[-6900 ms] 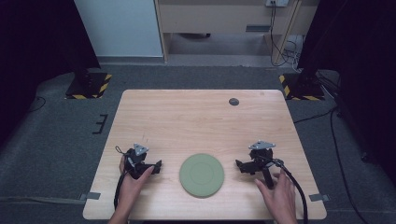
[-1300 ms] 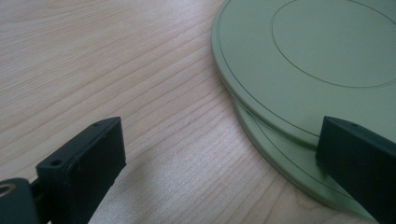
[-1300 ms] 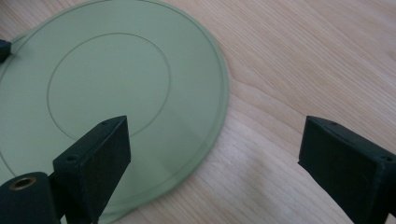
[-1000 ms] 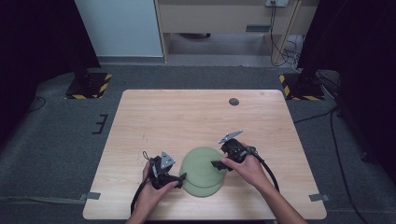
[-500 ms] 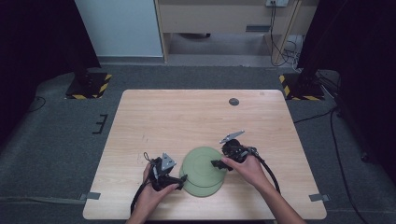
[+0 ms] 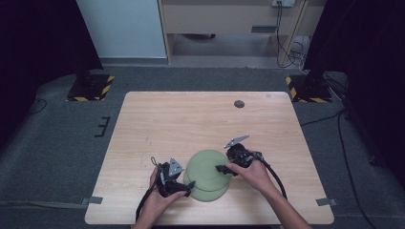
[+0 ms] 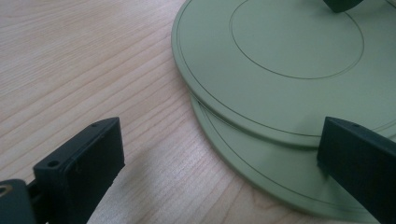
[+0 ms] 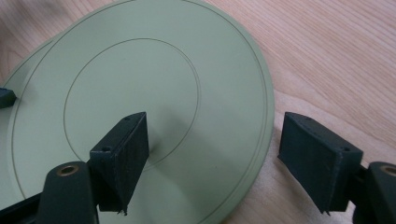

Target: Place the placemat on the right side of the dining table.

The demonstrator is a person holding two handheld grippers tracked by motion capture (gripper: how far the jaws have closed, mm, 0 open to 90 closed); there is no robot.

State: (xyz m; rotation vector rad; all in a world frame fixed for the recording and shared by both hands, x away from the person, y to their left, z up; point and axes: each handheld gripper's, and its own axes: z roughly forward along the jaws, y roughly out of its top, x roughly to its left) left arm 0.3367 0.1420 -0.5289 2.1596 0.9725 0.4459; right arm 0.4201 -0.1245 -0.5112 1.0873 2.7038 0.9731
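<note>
The wooden counter (image 6: pixel 191 119) carries two stacked green plates (image 6: pixel 206 174) near its front edge, the upper one shifted off the lower. The left tongs (image 6: pixel 187 183) stand released at the stack's left rim. The right tongs (image 6: pixel 220 168), jaws just narrowed, straddle the upper plate's right rim without clamping it.

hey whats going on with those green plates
A person holds a tool in each hand at two stacked green plates on the wooden table. The top plate sits shifted off the bottom plate. The right tool straddles the top plate's rim with jaws open, not pressing. The left tool is open at the plates' near-left edge, one jaw over the bottom plate.
</note>
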